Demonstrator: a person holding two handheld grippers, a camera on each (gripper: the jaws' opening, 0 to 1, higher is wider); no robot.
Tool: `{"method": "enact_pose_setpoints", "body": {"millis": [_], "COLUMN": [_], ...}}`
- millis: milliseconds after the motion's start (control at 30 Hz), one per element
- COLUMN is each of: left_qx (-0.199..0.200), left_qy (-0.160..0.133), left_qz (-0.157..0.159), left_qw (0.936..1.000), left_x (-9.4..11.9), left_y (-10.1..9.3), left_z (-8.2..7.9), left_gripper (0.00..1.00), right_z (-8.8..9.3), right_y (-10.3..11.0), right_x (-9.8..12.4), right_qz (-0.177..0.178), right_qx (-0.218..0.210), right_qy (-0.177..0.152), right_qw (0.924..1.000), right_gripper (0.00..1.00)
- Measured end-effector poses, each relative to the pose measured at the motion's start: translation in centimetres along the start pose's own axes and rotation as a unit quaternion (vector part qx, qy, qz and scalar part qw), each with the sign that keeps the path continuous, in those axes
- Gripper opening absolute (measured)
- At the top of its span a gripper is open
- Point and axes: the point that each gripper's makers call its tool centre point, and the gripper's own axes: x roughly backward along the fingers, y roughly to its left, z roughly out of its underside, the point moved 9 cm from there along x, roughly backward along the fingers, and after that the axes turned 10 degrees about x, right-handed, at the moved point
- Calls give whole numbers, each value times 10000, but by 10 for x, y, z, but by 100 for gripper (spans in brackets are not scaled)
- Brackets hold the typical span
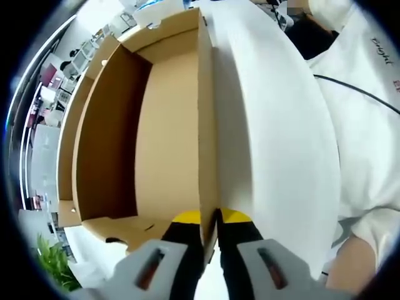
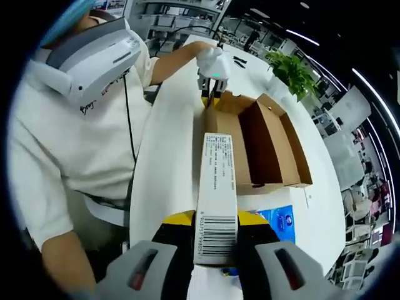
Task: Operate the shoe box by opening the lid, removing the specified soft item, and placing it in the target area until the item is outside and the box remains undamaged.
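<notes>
Brown cardboard shoe box (image 2: 262, 147) stands open; left gripper (image 1: 211, 232) pinches its raised lid (image 1: 207, 112), right gripper (image 2: 215, 240) clamps its white barcode-labelled end (image 2: 217, 200), print unreadable.

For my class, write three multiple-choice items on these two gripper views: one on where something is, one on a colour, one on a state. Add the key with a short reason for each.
1. Where does the potted plant stand?
A. inside the box
B. on the white table beyond the box
C. on the floor

2. What colour is the inside of the shoe box?
A. brown
B. black
C. red

3. What is the state of the box lid?
A. taped shut
B. torn off
C. swung open, held at both ends

Key:
1 B, it sits on the tabletop past the box's far end.
2 A, the inner walls are plain cardboard.
3 C, the left gripper and right gripper each clamp its edge.
</notes>
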Motion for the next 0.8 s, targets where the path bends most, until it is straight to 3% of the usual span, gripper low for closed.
{"method": "enact_pose_setpoints", "body": {"millis": [100, 333, 567, 800], "left_qx": [12, -21, 9, 8], "left_qy": [16, -42, 15, -3], "left_qz": [59, 68, 84, 70], "left_qw": [10000, 10000, 10000, 10000], "left_x": [0, 0, 0, 0], "left_y": [1, 0, 0, 0], "left_z": [-1, 0, -1, 0], "left_gripper": [6, 5, 5, 5], "right_z": [5, 20, 24, 48], "right_y": [6, 15, 19, 27], "right_x": [-7, -12, -9, -20], "right_qz": [-92, -179, -359, -355], "right_qx": [179, -34, -150, -407], "right_qy": [12, -13, -46, -108], "right_qw": [9998, 9998, 9992, 9985], "right_gripper": [22, 22, 22, 22]}}
